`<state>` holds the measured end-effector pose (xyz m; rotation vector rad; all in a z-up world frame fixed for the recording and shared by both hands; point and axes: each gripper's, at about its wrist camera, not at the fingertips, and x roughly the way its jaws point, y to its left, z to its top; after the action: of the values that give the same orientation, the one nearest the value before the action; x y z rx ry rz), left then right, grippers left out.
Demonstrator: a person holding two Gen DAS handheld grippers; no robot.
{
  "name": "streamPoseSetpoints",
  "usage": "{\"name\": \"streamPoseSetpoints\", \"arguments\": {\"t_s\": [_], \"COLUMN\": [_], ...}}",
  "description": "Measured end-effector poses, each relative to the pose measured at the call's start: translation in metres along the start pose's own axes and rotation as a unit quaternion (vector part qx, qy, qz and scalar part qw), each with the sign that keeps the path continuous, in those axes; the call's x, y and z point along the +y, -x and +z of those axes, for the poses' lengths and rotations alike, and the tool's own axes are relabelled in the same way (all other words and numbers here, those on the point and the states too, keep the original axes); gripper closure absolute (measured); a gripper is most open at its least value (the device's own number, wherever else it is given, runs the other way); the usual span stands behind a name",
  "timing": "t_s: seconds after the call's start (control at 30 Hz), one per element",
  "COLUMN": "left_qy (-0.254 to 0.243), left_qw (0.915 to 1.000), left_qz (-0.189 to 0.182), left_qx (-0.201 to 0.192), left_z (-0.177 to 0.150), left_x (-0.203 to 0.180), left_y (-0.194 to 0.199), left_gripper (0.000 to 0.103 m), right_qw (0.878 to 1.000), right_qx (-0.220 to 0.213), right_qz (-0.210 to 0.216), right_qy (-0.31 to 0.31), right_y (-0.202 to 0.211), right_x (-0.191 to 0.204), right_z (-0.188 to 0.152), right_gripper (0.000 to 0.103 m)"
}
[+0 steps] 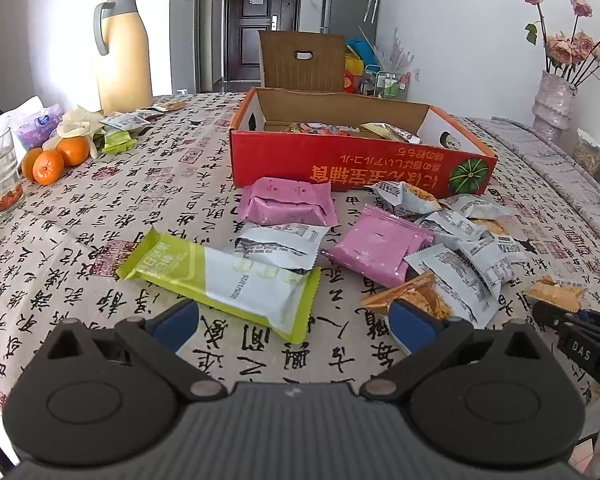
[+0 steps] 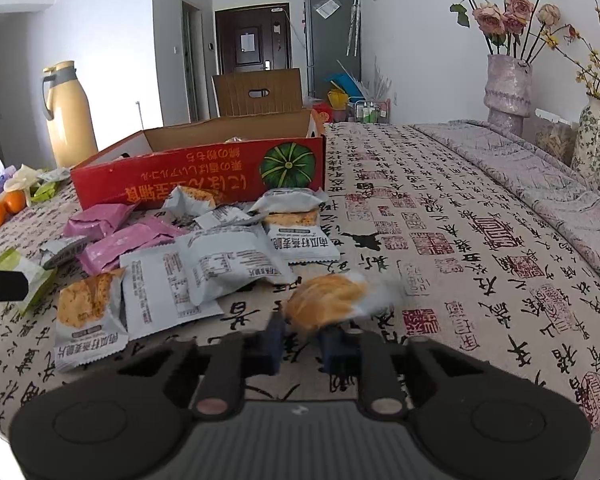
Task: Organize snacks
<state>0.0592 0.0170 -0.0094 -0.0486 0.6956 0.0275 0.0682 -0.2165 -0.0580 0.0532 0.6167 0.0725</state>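
Observation:
A red cardboard box (image 1: 340, 168) (image 2: 204, 178) stands open on the patterned tablecloth with a few snacks inside. In front of it lie loose packets: pink ones (image 1: 288, 202), grey cracker packets (image 1: 456, 256) (image 2: 220, 258) and a green-and-white bar (image 1: 224, 276). My left gripper (image 1: 294, 322) is open, its blue pads just short of the green bar. My right gripper (image 2: 300, 338) is shut on the edge of an orange-printed cracker packet (image 2: 332, 306), which looks blurred and sits right of the pile. That right gripper also shows at the left wrist view's right edge (image 1: 572, 332).
A yellow thermos jug (image 1: 122, 52) and a folded carton flap (image 1: 300, 60) stand behind the box. At the left are oranges (image 1: 54, 158), a glass (image 1: 0, 172) and tissue packs. Vases with dried flowers (image 2: 508, 84) stand at the far right on a grey runner.

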Motion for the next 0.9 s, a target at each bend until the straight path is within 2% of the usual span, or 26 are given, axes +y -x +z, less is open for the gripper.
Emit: {"name": "streamPoseSetpoints", "arguments": {"t_s": [0.13, 0.23, 0.3, 0.33, 0.57, 0.77, 0.9], "left_qy": [0.003, 0.005, 0.008, 0.009, 0.011, 0.013, 0.015], "left_qw": [1.0000, 1.0000, 0.9999, 0.9999, 0.9999, 0.9998, 0.9998], "left_qz": [0.004, 0.008, 0.009, 0.009, 0.009, 0.012, 0.013], "left_qx": [0.000, -0.001, 0.000, 0.001, 0.005, 0.008, 0.007], "left_z": [0.001, 0.002, 0.003, 0.002, 0.002, 0.003, 0.004], "left_x": [0.003, 0.005, 0.006, 0.007, 0.007, 0.008, 0.010], "left_y": [0.000, 0.000, -0.001, -0.001, -0.005, -0.008, -0.009], "left_gripper": [0.000, 0.000, 0.000, 0.000, 0.000, 0.000, 0.000], "right_qw": [1.000, 1.000, 0.999, 0.999, 0.993, 0.993, 0.995], "right_qx": [0.005, 0.011, 0.013, 0.015, 0.033, 0.037, 0.046], "right_qz": [0.011, 0.018, 0.020, 0.021, 0.033, 0.017, -0.002], "right_qy": [-0.007, -0.013, -0.023, -0.030, -0.106, -0.108, -0.083], "right_y": [0.001, 0.005, 0.008, 0.008, -0.002, -0.019, -0.033], "right_x": [-0.004, -0.007, -0.012, -0.015, -0.045, -0.044, -0.035], "right_z": [0.001, 0.003, 0.004, 0.004, 0.017, 0.028, 0.036], "right_gripper": [0.089, 0.068, 0.047, 0.045, 0.044, 0.045, 0.047]}}
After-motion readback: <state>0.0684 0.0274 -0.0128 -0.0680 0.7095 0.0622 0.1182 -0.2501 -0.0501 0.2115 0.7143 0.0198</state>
